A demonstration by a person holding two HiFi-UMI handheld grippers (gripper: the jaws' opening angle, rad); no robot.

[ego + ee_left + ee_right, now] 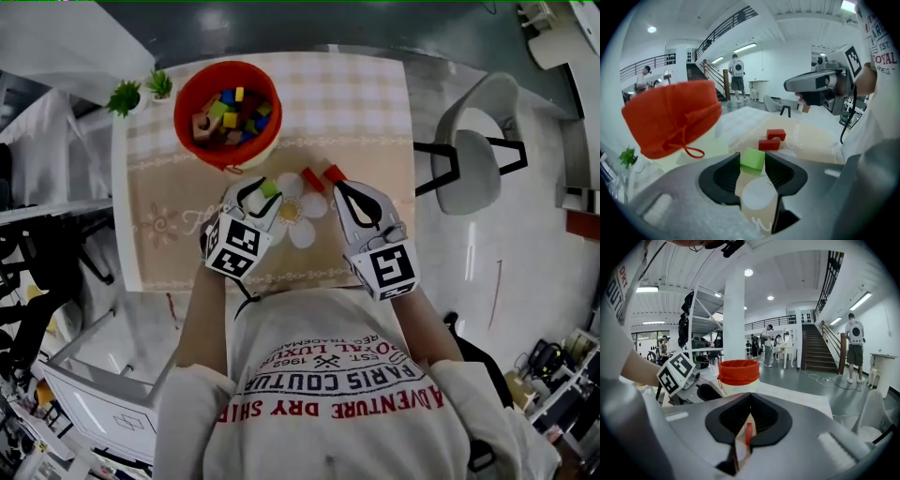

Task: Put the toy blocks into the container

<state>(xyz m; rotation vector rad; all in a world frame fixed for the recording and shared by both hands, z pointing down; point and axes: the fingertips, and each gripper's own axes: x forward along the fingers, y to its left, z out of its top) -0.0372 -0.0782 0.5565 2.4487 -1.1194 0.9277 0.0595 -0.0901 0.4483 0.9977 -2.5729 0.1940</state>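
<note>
A red fabric container (228, 141) stands at the table's far left with several coloured blocks inside; in the left gripper view the container (670, 117) fills the upper left. My left gripper (266, 191) is shut on a green block (270, 187), held above the cloth; the green block (753, 159) sits squarely between the pads. Two red blocks (312, 178) (334, 172) lie on the cloth just right of it, also seen as red blocks (776, 135) (768, 144). My right gripper (339, 186) hovers behind them, its tips together (749, 401); only a red sliver shows through the slit.
The table (375, 103) carries a beige checked cloth with a white flower print (302, 214). Two small potted plants (124, 96) stand at the far left corner. A white chair (473, 150) is to the right of the table.
</note>
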